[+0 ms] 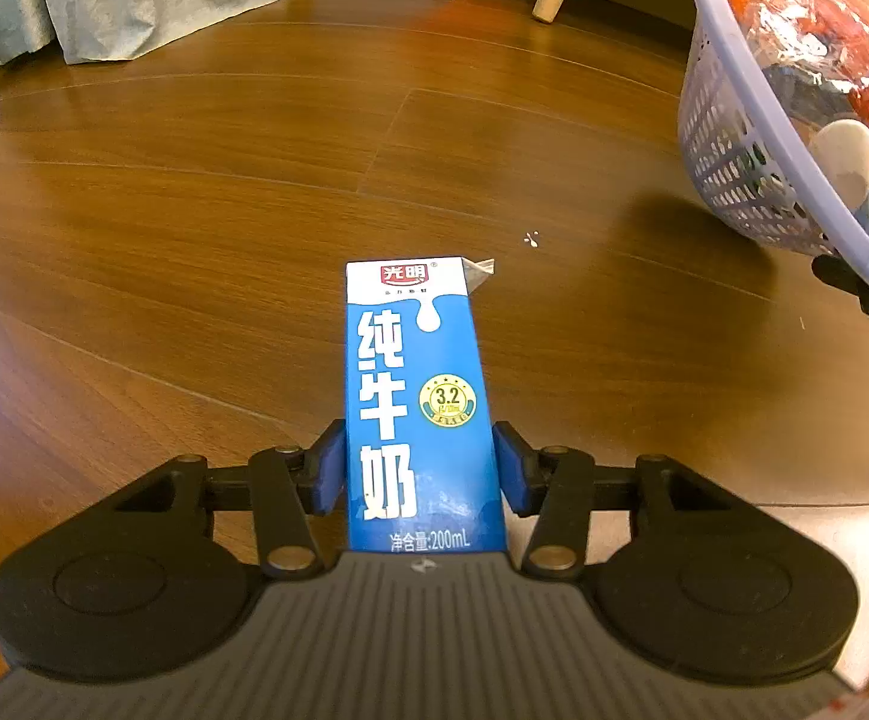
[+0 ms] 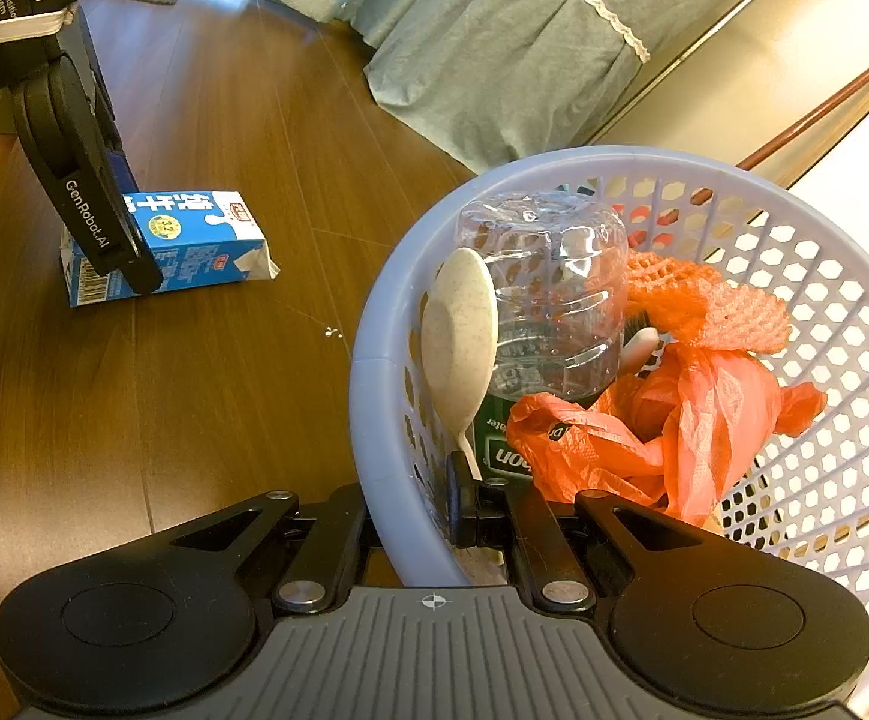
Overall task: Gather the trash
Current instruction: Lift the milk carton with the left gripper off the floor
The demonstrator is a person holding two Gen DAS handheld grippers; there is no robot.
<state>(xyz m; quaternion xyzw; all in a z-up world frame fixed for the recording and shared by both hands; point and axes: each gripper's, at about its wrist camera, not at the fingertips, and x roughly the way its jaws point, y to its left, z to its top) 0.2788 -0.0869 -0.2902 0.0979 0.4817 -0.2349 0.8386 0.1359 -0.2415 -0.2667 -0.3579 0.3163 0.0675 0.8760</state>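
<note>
Left gripper (image 1: 419, 468): your blue pads sit against both long sides of the milk carton (image 1: 422, 402), so you are grasping it.
Milk carton: blue and white, lying flat on the wooden floor (image 1: 194, 192), its folded top end pointing away from you; seen from your right wrist it lies well left of the basket, apart from it.
Right gripper (image 2: 413, 504): your jaws are clamped over the near rim of the lavender basket (image 2: 842, 300), one finger outside the wall, one inside.
Basket contents: a clear plastic bottle (image 2: 554, 300), a pale speckled spoon (image 2: 458, 330) leaning on the inner wall, a crumpled orange plastic bag (image 2: 662, 432), and orange foam netting (image 2: 704, 300).
Floor: small white specks (image 1: 531, 239) lie between carton and basket.
Background: grey-blue fabric (image 2: 494, 48) hangs down to the floor.
</note>
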